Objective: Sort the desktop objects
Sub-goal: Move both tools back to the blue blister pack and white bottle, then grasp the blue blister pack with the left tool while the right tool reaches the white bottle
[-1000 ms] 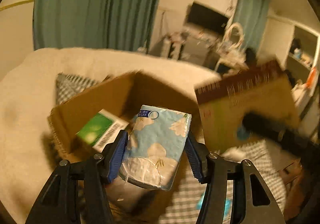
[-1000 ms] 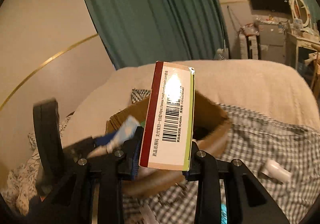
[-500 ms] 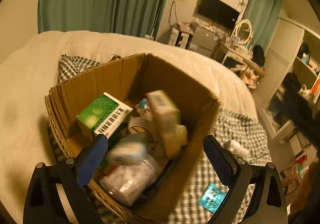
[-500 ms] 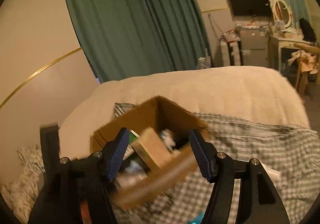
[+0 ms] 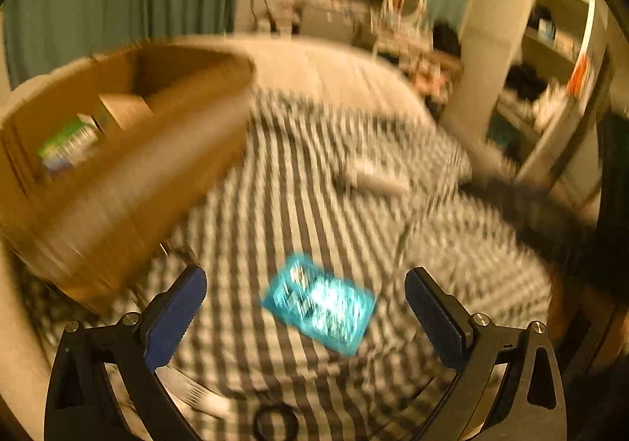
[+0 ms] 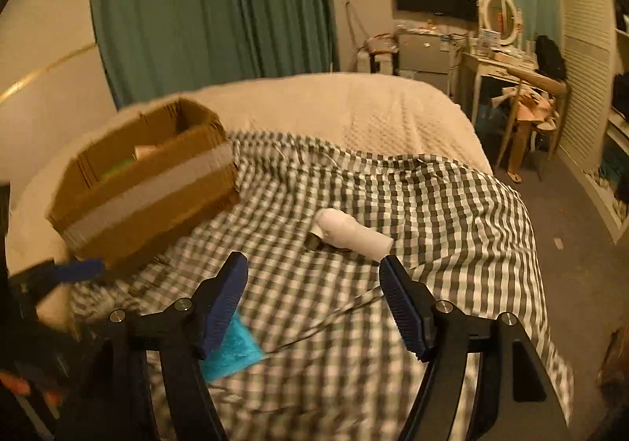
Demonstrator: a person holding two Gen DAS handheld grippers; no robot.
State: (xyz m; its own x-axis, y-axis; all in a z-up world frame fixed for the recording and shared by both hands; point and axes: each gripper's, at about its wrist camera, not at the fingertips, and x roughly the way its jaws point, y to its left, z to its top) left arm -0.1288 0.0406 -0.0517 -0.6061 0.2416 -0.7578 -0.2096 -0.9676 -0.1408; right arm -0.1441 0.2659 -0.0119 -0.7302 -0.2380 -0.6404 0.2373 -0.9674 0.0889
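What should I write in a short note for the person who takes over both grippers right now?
Left gripper: open, holding nothing, above the checked cloth with the blue packet ahead between its fingers.
Right gripper: open, holding nothing, pointing toward the white tube.
Cardboard box: on the bed, at the cloth's far left corner; it already holds a green box and a tan box. The left view is blurred, so other contents cannot be told.
Done: some things are in the box.
Left: the blue packet and the white tube lie on the cloth, probably next to go in.
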